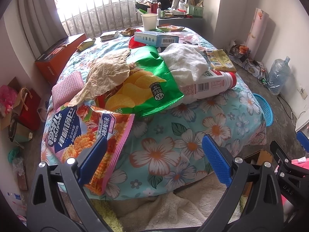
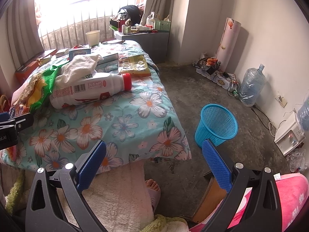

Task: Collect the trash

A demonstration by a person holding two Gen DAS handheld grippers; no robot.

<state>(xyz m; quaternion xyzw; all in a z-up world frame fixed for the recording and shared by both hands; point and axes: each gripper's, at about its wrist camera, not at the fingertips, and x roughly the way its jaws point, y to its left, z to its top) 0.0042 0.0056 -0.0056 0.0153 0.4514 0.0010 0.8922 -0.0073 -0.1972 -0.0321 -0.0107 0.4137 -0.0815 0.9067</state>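
Trash lies on a table under a floral cloth (image 1: 173,135). Nearest me is a pink-orange snack bag (image 1: 90,135), with my left gripper (image 1: 154,154) open and its left finger in front of that bag. Behind it lie a green chip bag (image 1: 148,77), crumpled brown paper (image 1: 108,73), a white cloth (image 1: 185,61) and a white bottle with a red cap (image 2: 90,89). A blue mesh basket (image 2: 216,127) stands on the floor to the right of the table. My right gripper (image 2: 154,158) is open over the table's near right corner, holding nothing.
Farther back on the table are a paper cup (image 1: 149,21), a blue box (image 1: 156,38), a yellow packet (image 2: 133,63) and small wrappers. A person's foot in a slipper (image 2: 152,189) is below. A water jug (image 2: 251,85), cables and a white appliance (image 2: 289,135) line the right wall.
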